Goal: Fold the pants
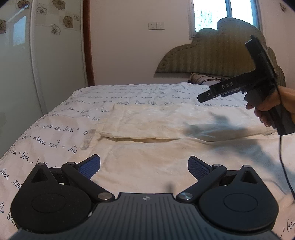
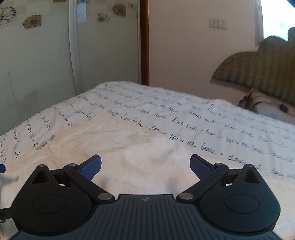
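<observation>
I have the left gripper [image 1: 144, 167] hovering low over the pants [image 1: 166, 133], its blue pads spread wide with nothing between them. The pants are cream, almost the same shade as the bedspread [image 1: 55, 129], and lie flat across the bed; from my left camera I see one folded edge running sideways just beyond the gripper, with a thin dark gap beneath it where the upper layer lifts a little. A small pale label sits at the left end of that edge, on the side toward the wardrobe [image 1: 36, 55]. The right gripper [image 2: 145, 166] is also wide apart and holds nothing; in its own view the pads frame bare cream cloth of the pants [image 2: 129, 147], and the script-printed bedspread [image 2: 202, 118] stretches beyond them toward the headboard [image 2: 258, 73]. In the left view I see that right gripper [image 1: 201, 98] from the side, raised above the pants on their headboard side, gripped by my right hand [image 1: 272, 105], with a cable hanging from its handle; its shadow falls on the cloth below it. I cannot tell from that side view how far its fingers stand apart. A pillow [image 1: 204, 79] rests against the headboard [image 1: 212, 57], well beyond the pants, and a window [image 1: 225, 13] is above it.
</observation>
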The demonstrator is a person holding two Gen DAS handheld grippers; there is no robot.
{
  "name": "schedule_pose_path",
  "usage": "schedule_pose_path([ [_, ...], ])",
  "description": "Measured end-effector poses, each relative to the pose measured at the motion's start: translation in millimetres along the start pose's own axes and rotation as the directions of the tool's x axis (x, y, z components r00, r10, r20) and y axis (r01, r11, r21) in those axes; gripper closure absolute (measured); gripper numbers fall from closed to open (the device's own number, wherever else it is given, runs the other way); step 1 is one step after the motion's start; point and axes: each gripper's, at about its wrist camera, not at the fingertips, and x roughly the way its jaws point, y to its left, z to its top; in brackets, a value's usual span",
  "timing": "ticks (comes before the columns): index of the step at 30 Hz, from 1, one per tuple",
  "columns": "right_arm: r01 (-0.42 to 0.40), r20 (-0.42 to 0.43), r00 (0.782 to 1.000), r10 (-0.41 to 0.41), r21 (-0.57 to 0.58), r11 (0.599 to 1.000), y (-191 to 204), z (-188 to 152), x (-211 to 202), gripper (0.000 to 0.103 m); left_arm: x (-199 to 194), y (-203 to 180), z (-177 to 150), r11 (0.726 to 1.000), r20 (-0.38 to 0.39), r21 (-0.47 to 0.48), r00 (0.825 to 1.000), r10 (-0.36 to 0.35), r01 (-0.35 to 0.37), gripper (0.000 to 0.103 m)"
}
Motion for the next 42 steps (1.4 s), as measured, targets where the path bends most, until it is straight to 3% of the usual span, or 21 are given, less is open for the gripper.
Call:
schedule_pose_path([
  [2,0.012,-0.073,0.997,-0.009,0.034,0.999,-17,11,39,0.000,6,10,4,1.000,-0.006,-0.031,1.000,0.004,-0.004,0.000],
  [6,-0.015,-0.113,0.993,0.015,0.008,1.000,-38,25,97,0.001,20,20,11,0.999,-0.030,-0.041,1.000,0.009,-0.010,0.000],
  [11,-0.106,-0.208,0.974,0.090,-0.064,0.992,-42,37,149,0.003,32,23,17,1.000,-0.044,-0.008,0.999,0.019,-0.019,0.000],
  [13,-0.127,-0.256,0.961,0.105,-0.070,0.989,-44,38,162,0.029,38,24,20,1.000,-0.047,0.005,0.999,0.026,-0.025,0.000],
  [14,-0.166,-0.274,0.951,0.142,-0.066,0.984,-44,38,165,0.050,41,24,22,1.000,-0.053,0.009,0.998,0.028,-0.028,0.000],
  [17,-0.205,-0.252,0.951,0.180,-0.077,0.976,-44,35,157,0.081,51,26,31,1.000,-0.071,-0.001,0.997,0.015,-0.015,0.000],
  [20,-0.171,-0.169,0.975,0.147,-0.137,0.976,-34,31,133,0.090,60,35,48,0.996,-0.082,-0.078,0.996,-0.039,0.033,0.000],
  [22,-0.095,-0.087,0.994,0.073,-0.284,0.954,-8,25,107,0.092,69,46,63,0.978,-0.092,-0.188,0.990,-0.103,0.084,0.001],
  [23,-0.049,-0.036,0.999,0.038,-0.381,0.923,10,19,91,0.092,73,55,70,0.958,-0.092,-0.260,0.985,-0.147,0.118,0.001],
  [25,0.013,0.048,0.999,0.014,-0.519,0.855,42,2,57,0.093,83,74,79,0.884,-0.067,-0.425,0.968,-0.244,0.193,0.001],
  [29,0.103,0.152,0.988,0.008,-0.704,0.703,96,-44,-5,0.095,112,106,79,0.652,-0.041,-0.712,0.911,-0.411,0.262,0.001],
  [31,0.117,0.163,0.987,0.010,-0.752,0.648,112,-66,-24,0.095,124,114,75,0.566,-0.018,-0.782,0.897,-0.441,0.262,0.001],
  [32,0.122,0.165,0.986,0.012,-0.774,0.621,119,-78,-32,0.095,128,117,74,0.543,-0.014,-0.800,0.898,-0.440,0.253,0.001],
  [34,0.108,0.146,0.989,0.013,-0.786,0.609,123,-92,-41,0.095,135,124,70,0.505,-0.023,-0.835,0.904,-0.427,0.218,0.005],
  [36,0.103,0.143,0.990,0.013,-0.768,0.632,121,-98,-46,0.095,138,131,59,0.446,-0.025,-0.875,0.903,-0.428,0.187,0.037],
  [37,0.096,0.137,0.990,0.014,-0.756,0.647,120,-99,-46,0.095,140,132,54,0.426,-0.031,-0.887,0.897,-0.442,0.179,0.074],
  [38,0.098,0.142,0.990,0.013,-0.747,0.658,120,-101,-46,0.095,141,133,48,0.411,-0.034,-0.894,0.891,-0.454,0.175,0.095],
  [40,0.112,0.149,0.989,0.000,-0.745,0.658,120,-105,-44,0.095,136,133,38,0.409,-0.035,-0.896,0.893,-0.448,0.170,0.096],
  [42,0.149,0.167,0.985,-0.031,-0.761,0.631,123,-112,-41,0.090,126,131,35,0.440,-0.025,-0.878,0.899,-0.438,0.190,0.098],
])
